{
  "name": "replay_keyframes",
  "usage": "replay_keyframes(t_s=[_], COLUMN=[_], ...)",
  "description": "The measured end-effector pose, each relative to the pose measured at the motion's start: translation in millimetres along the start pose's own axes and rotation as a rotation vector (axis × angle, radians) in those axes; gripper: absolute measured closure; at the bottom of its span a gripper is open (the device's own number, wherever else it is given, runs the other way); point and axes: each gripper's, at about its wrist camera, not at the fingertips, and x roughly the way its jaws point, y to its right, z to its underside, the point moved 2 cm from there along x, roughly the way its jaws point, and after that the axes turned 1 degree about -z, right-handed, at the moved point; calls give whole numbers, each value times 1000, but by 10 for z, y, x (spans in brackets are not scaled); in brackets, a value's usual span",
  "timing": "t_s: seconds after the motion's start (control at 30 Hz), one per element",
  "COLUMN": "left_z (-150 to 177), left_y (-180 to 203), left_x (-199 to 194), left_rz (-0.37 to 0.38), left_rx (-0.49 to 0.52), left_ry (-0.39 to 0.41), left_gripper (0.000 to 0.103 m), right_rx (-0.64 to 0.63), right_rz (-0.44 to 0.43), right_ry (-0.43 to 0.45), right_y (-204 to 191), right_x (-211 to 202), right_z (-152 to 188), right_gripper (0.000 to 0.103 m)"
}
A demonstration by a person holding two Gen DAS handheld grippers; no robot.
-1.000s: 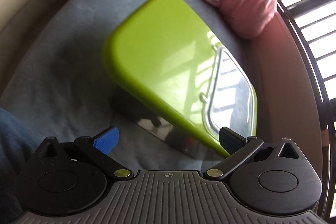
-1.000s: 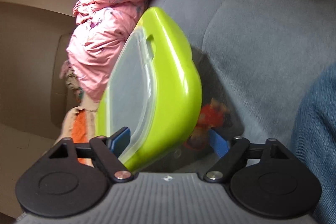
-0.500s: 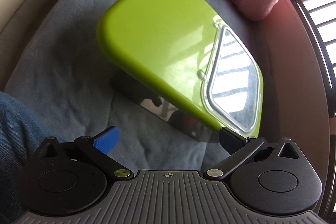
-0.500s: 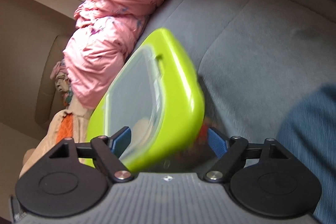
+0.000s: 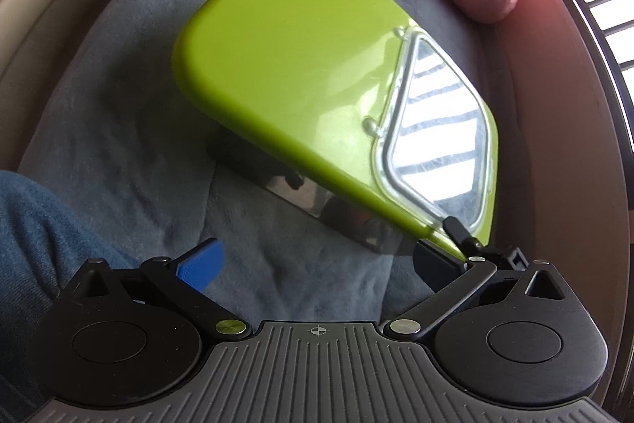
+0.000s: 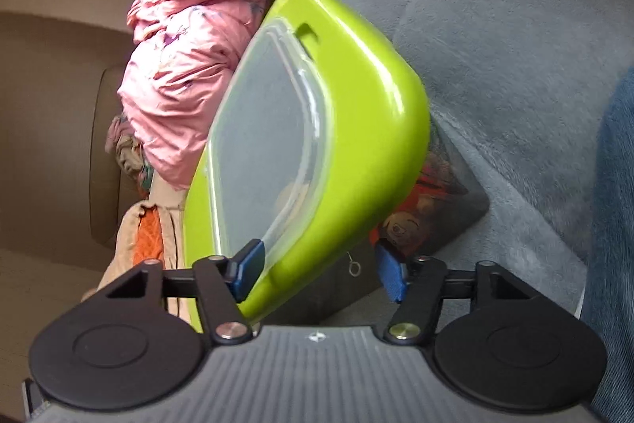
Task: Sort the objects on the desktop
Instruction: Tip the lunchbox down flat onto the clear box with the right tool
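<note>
Two grippers work on one lime-green box (image 6: 356, 129) with a clear lid (image 6: 265, 153), which is tilted above a grey cushion (image 5: 130, 129) beside a pink garment (image 6: 190, 38). The right gripper (image 6: 317, 264) has just been closing with the box's near corner between its fingers; the left pad touches the lid, the right pad stands clear. The left gripper (image 5: 317, 264) is wide open and holds nothing, its right finger at the box's edge.
</note>
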Motion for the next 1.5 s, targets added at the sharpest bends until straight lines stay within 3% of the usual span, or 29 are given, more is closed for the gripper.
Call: replay_keyframes(t_s=[0.2, 0.33, 0.57, 0.7, 0.8, 0.87, 0.93, 1.03, 1.13, 1.3, 1.4, 1.5], left_z=[29, 10, -217, -282, -413, -528, -667, -802, -749, -407, -227, -105], left_y=[-25, -143, -504, -600, -497, -400, -292, -182, -195, -397, -419, -335], left_x=[94, 102, 66, 77, 149, 195, 245, 284, 243, 47, -11, 63], left_rz=[11, 19, 104, 164, 129, 108, 63, 8, 19, 39, 3, 13], left_rx=[0, -35, -114, -159, -130, -126, -100, -52, -40, -115, -82, -33], left_ry=[-31, -12, 48, 63, 127, 174, 184, 180, 167, 132, 119, 51], left_gripper=[0, 0, 0, 0, 0, 0, 0, 0, 0, 0, 0, 0], right_rx=[-28, -45, 23, 76, -4, -106, -212, -271, -281, -326, -340, -355], right_rz=[16, 55, 54, 44, 73, 109, 152, 174, 170, 214, 218, 222], right_ry=[33, 84, 127, 100, 67, 85, 107, 124, 102, 90, 109, 118], right_y=[-31, -22, 140, 254, 172, 48, -78, -182, -229, -307, -350, -369], right_x=[21, 43, -207, -257, -119, -45, -9, 10, 50, 26, 6, 9], right_z=[-128, -303, -305, -194, -51, 46, 105, 118, 102, 164, 185, 172], right_gripper=[40, 35, 30, 28, 31, 39, 43, 43, 44, 44, 43, 42])
